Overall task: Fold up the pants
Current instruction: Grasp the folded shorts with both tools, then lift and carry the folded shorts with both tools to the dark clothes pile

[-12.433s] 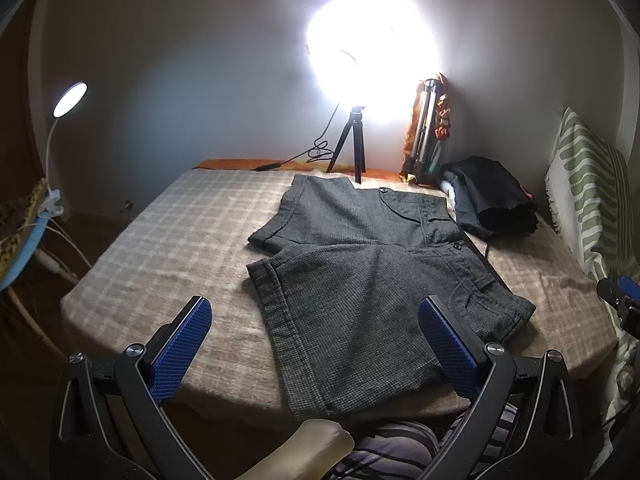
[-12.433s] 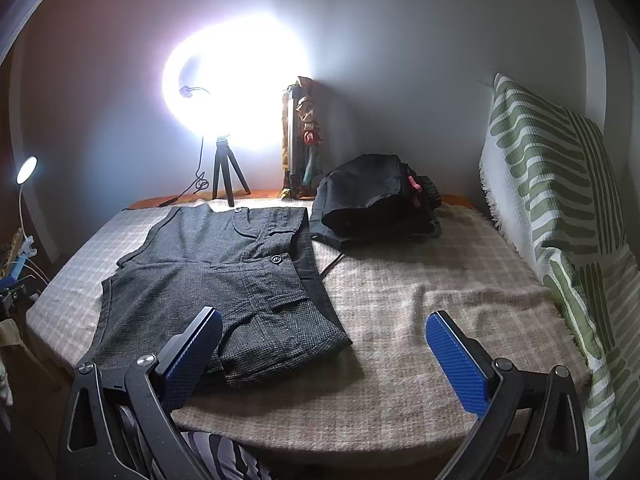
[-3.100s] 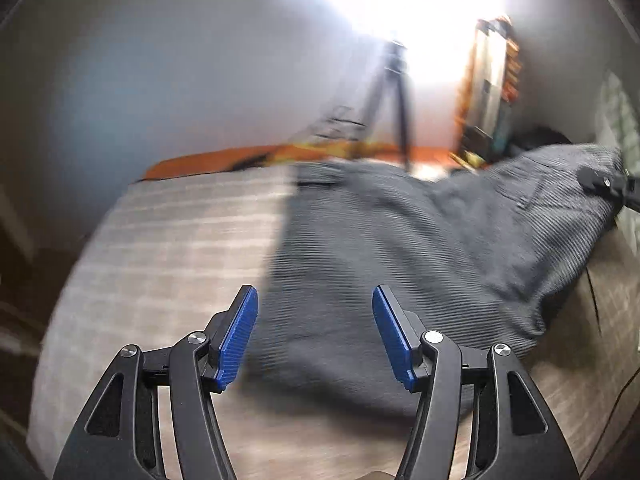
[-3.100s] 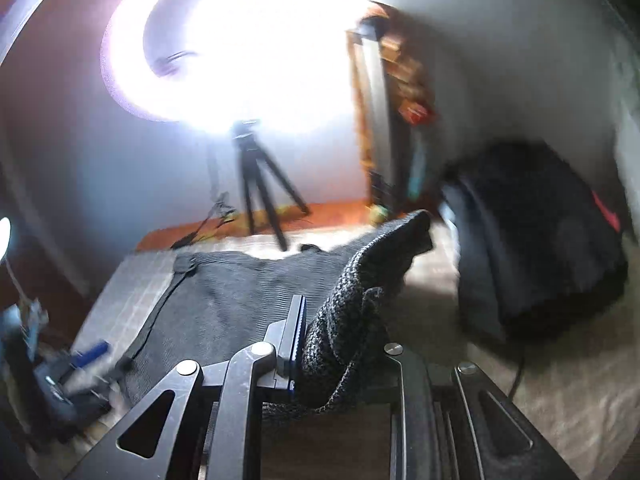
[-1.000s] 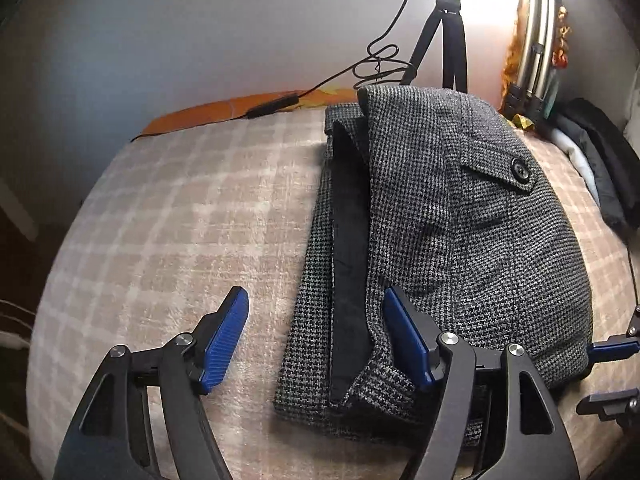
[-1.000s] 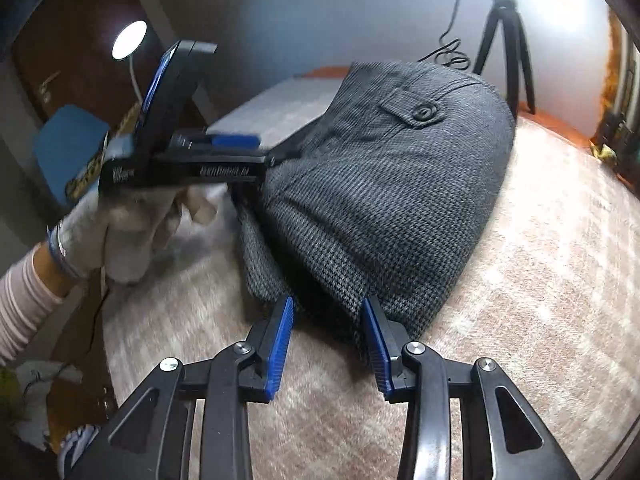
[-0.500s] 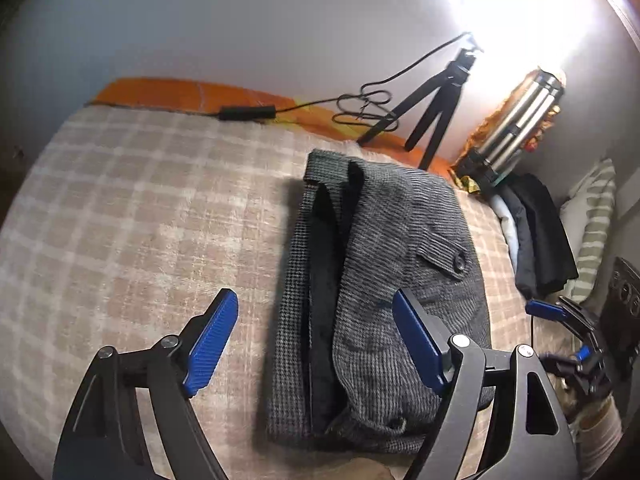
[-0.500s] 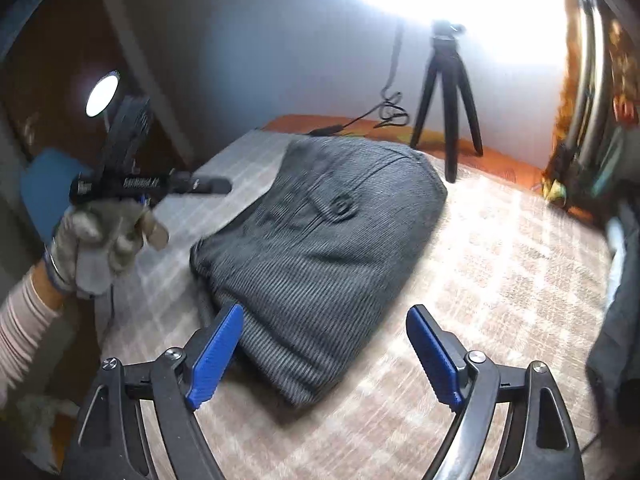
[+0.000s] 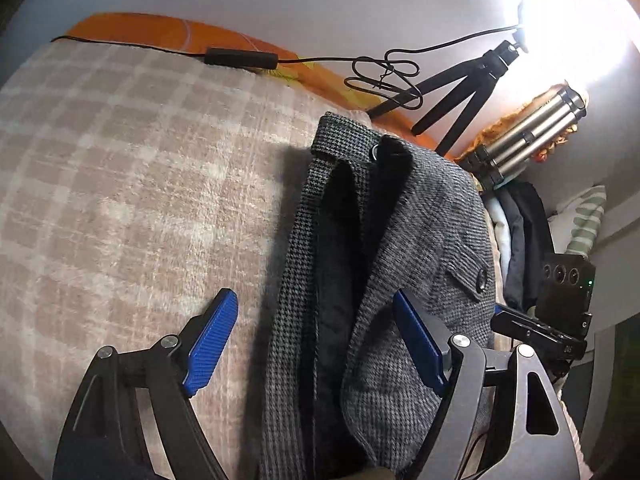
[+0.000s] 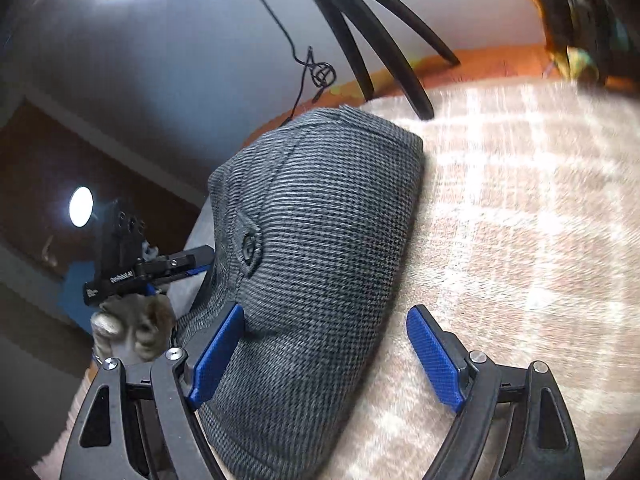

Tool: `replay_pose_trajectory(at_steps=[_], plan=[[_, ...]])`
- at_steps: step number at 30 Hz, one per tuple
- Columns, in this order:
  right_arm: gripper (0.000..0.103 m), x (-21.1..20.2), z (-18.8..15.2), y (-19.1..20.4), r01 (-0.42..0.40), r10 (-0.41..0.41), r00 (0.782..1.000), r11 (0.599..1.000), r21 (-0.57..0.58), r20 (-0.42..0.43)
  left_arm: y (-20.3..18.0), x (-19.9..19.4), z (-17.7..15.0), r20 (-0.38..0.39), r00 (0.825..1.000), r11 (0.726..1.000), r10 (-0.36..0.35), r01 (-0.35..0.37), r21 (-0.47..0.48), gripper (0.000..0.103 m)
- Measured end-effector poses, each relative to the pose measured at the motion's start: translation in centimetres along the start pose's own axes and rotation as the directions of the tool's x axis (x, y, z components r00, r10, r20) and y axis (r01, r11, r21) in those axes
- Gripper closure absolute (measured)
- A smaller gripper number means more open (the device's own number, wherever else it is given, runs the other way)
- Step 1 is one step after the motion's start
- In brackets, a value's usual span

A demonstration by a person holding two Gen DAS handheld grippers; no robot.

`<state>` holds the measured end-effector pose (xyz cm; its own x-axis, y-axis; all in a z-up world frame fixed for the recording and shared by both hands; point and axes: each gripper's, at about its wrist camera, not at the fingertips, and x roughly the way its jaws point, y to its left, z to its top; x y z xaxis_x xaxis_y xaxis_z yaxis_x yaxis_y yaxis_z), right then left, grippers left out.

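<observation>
One pair of grey houndstooth pants (image 9: 420, 240) lies folded into a narrow bundle on a bed covered by a beige checked blanket (image 9: 132, 184). In the left wrist view its long axis runs from the near edge away toward the wall, with the waistband tab and a button at the far end and the dark inner lining showing along the open left edge; a buttoned pocket flap sits on the upper layer to the right. In the right wrist view the same bundle (image 10: 320, 248) bulges upward, button facing the camera.

The left gripper (image 9: 316, 340) hovers low over the near end of the pants, its blue fingers (image 9: 210, 340) spread wide, one over the blanket, the other over the grey cloth, pinching nothing. The right gripper (image 10: 328, 356) has its fingers (image 10: 434, 360) spread too, straddling the right-hand fold edge: the left one over or against the cloth, the other above the blanket.

Beyond the bed an orange strip runs along a pale wall. A black tripod (image 9: 460, 92) stands there under a glaring light, its cable (image 9: 240, 58) trailing along the edge, beside a folded metal tripod (image 9: 536, 136). A stack of dark clothes (image 9: 524, 240) and a green striped pillow (image 9: 584, 220) lie at the right. A small round lamp (image 10: 81, 206) glows in the dark room corner.
</observation>
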<state>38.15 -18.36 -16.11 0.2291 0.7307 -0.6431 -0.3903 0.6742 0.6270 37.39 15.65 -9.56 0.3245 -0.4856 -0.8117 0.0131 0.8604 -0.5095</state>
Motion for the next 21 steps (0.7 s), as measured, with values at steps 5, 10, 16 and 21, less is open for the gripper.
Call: replay_pose_trajectory(at_steps=[5, 10, 16, 21], plan=[[0.018, 0.3, 0.0, -0.8, -0.068, 0.068, 0.997, 0.998, 0.009, 0.042, -0.2, 0.3, 0.5, 0.021, 1.0, 1.0, -0.012, 0.011, 0.019, 0.023], [0.027, 1.3, 0.4, -0.3, -0.099, 0.099, 0.994, 0.995, -0.004, 0.041, -1.0, 0.9, 1.0, 0.03, 0.999, 0.999, -0.011, 0.01, 0.044, 0.025], [0.067, 1.8, 0.4, 0.8, -0.068, 0.068, 0.997, 0.998, -0.002, 0.031, -3.1, 2.0, 0.7, 0.048, 0.999, 0.995, 0.022, -0.027, 0.093, 0.069], [0.081, 0.8, 0.1, 2.7, -0.008, 0.011, 0.998, 0.999, -0.048, 0.062, -4.6, 1.0, 0.2, 0.12, 0.991, 0.988, 0.063, -0.079, 0.133, 0.086]])
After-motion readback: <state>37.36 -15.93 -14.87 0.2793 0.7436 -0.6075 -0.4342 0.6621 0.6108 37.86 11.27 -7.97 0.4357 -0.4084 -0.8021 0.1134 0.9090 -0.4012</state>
